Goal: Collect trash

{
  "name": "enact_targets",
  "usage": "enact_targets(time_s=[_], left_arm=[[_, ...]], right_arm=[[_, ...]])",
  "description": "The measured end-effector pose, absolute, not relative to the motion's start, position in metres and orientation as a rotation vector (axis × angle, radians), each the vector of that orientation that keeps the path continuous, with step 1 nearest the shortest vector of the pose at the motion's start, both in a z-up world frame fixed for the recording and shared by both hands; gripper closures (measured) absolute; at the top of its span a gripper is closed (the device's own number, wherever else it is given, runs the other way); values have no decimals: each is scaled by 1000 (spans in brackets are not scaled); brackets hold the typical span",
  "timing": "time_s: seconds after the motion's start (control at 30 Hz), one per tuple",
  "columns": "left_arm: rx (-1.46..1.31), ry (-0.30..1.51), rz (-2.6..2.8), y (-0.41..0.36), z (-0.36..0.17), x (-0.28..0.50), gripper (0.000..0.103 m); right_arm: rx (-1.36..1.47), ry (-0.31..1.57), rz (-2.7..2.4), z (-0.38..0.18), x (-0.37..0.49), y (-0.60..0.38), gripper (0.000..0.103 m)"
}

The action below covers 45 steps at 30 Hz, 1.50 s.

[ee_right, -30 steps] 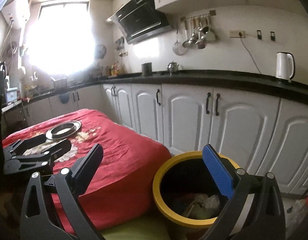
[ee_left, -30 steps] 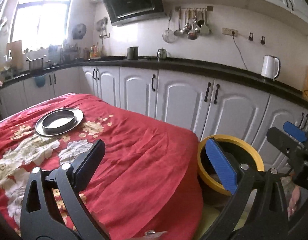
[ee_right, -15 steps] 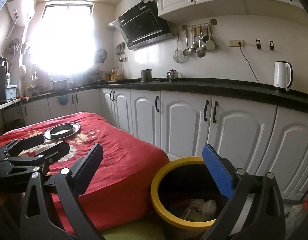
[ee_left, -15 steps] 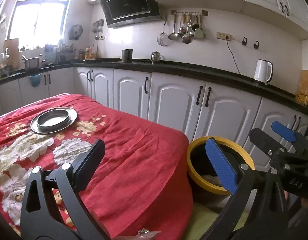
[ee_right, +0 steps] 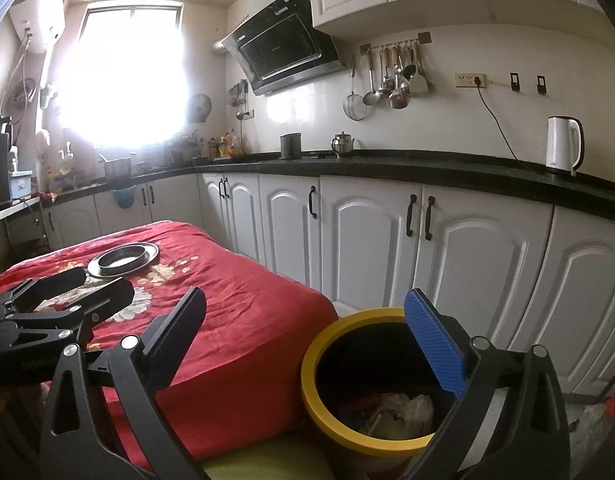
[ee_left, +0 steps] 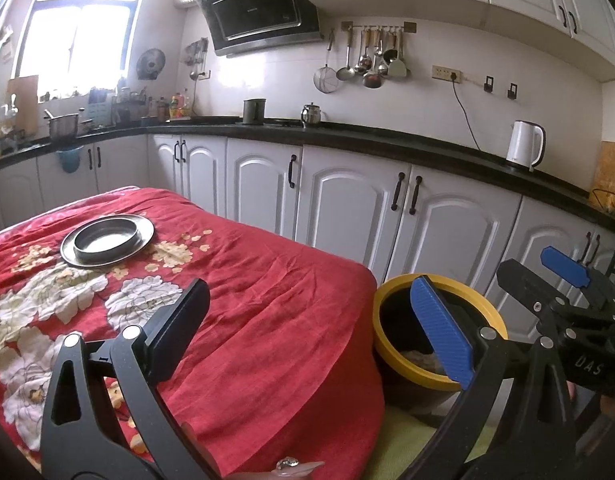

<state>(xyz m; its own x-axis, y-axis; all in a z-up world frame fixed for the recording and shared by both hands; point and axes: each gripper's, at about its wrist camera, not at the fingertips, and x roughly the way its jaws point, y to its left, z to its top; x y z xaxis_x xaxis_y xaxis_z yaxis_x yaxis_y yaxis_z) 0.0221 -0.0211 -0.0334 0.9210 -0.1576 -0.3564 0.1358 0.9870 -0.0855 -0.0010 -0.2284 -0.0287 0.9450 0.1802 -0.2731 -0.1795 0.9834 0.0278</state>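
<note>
Left gripper: jaws wide, nothing between them; held above the red floral cloth near its right edge.
Right gripper: jaws wide, empty; held over the bin's near side.
Bin: black with a yellow rim, on the floor, touching the cloth's hanging right edge.
Trash: crumpled paper and wrappers lying at the bottom of the bin.
Tablecloth: red, floral, draped over the table.
Metal plate: towards the far left of the tabletop, a shallow round dish on it.
Kettle: white, on the black counter, far right.
</note>
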Motion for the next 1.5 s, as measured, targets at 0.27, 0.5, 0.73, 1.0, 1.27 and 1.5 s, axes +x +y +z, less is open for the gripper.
enact_targets(time_s=[0.27, 0.5, 0.73, 1.0, 1.27, 1.5], left_arm=[[-60, 370, -148, -20, -33, 22, 11], [-61, 370, -146, -20, -33, 22, 11], [-63, 369, -148, -20, -33, 22, 11], [-64, 368, -147, -19, -33, 22, 11], [-65, 368, -148, -19, -32, 22, 11], [-64, 368, -148, -19, -33, 22, 11]], right_arm=[[4, 276, 186, -29, -4, -225, 6], [4, 277, 187, -29, -3, -225, 6], [4, 275, 186, -29, -4, -225, 6], [3, 275, 187, -29, -3, -225, 6], [4, 276, 187, -28, -3, -225, 6], [2, 276, 189, -29, -3, -225, 6]])
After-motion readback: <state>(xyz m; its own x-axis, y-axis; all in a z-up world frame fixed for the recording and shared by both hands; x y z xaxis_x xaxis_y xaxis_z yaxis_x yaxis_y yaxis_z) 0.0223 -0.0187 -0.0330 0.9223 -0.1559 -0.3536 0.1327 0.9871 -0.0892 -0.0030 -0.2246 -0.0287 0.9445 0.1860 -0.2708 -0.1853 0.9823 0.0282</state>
